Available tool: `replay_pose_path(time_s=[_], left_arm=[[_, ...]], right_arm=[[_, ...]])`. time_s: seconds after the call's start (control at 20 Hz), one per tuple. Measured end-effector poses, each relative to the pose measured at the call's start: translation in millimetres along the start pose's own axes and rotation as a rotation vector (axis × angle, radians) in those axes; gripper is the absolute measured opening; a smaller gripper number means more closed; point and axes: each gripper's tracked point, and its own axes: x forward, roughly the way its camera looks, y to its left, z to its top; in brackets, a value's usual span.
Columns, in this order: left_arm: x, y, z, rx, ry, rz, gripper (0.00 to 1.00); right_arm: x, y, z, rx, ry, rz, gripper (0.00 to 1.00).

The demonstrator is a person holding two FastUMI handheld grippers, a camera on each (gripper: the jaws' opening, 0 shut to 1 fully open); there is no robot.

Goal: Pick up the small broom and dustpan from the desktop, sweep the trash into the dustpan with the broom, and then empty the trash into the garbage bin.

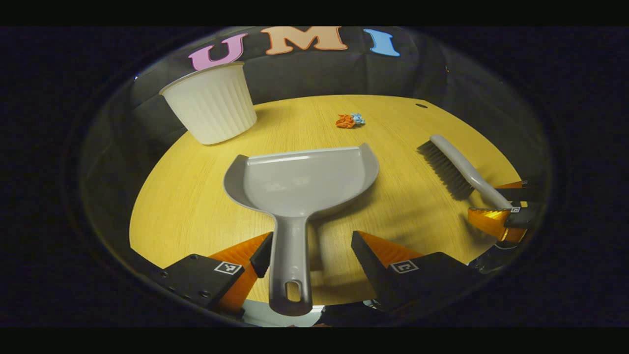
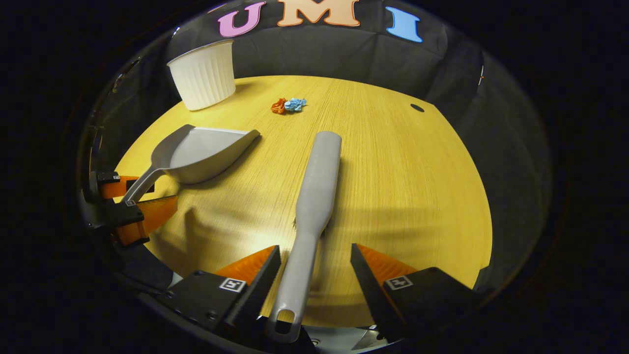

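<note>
Yellow wood-grain desktop (image 2: 403,187) carries one grey plastic dustpan (image 1: 304,179), one grey small broom (image 2: 319,182), one white ribbed garbage bin (image 1: 211,103) at the far left, and two crumpled trash scraps, one orange (image 1: 345,121) and one blue (image 1: 358,118), touching near the far edge. Left gripper (image 1: 310,255) straddles the dustpan handle, fingers spread; right gripper (image 2: 314,268) likewise straddles the broom handle, spread, one finger perhaps touching it. Both tools lie flat, so either grasping or releasing fits. With trash on the desktop, closing squarely on each handle seems called for.
</note>
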Motion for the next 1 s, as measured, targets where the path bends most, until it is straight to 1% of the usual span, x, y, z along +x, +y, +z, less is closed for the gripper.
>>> replay_pose_path(time_s=[0.05, 0.1, 0.15, 0.2, 0.25, 0.35, 0.4, 0.45, 0.5, 0.6, 0.7, 0.75, 0.8, 0.85, 0.9, 0.95, 1.0], left_arm=[[2, -1, -2, -0.003, 0.011, -0.004, 0.94], [3, -2, -4, -0.005, 0.02, -0.004, 0.91], [5, -3, -6, -0.002, 0.033, -0.008, 0.89], [5, -4, -7, -0.011, 0.046, -0.021, 0.79], [6, -6, -4, -0.017, 0.043, -0.027, 0.74], [9, -7, -4, -0.02, 0.063, -0.034, 0.37], [10, -9, -4, -0.01, 0.073, -0.045, 0.32], [11, -6, -2, -0.003, 0.07, -0.036, 0.31], [10, -4, 2, 0.004, 0.062, -0.026, 0.31], [3, -5, 12, -0.002, 0.042, -0.019, 0.31], [-2, -6, 22, 0.0, 0.029, -0.019, 0.29], [-5, -6, 26, 0.003, 0.025, -0.015, 0.29], [-6, -6, 33, 0.005, 0.007, -0.013, 0.29], [-9, -7, 37, 0.014, 0.004, -0.01, 0.29], [-10, -7, 43, 0.026, -0.008, -0.012, 0.29], [-11, -7, 47, 0.042, -0.012, -0.02, 0.31], [-10, -7, 51, 0.067, -0.008, -0.036, 0.29]], right_arm=[[1, -1, -2, -0.01, 0.008, -0.003, 0.71], [4, -2, -3, -0.02, 0.019, -0.003, 0.63], [5, -2, -6, -0.03, 0.031, -0.001, 0.47], [4, -3, -5, -0.038, 0.044, 0.003, 0.37], [5, -5, -6, -0.044, 0.056, 0.014, 0.28], [0, -5, -2, -0.035, 0.04, 0.037, 0.27], [-1, -6, 1, -0.028, 0.033, 0.051, 0.27], [-1, -9, 9, -0.019, 0.008, 0.065, 0.26], [-4, -14, 16, -0.023, -0.006, 0.076, 0.25], [-6, -24, 38, -0.039, -0.072, 0.09, 0.25], [-18, -41, 60, -0.063, -0.136, 0.099, 0.25], [-25, -48, 71, -0.07, -0.165, 0.107, 0.25], [-29, -53, 80, -0.086, -0.193, 0.111, 0.22], [-30, -60, 95, -0.107, -0.216, 0.106, 0.25], [-27, -64, 108, -0.13, -0.225, 0.099, 0.25], [-21, -68, 123, -0.148, -0.24, 0.086, 0.25], [-13, -72, 140, -0.167, -0.259, 0.071, 0.25]])
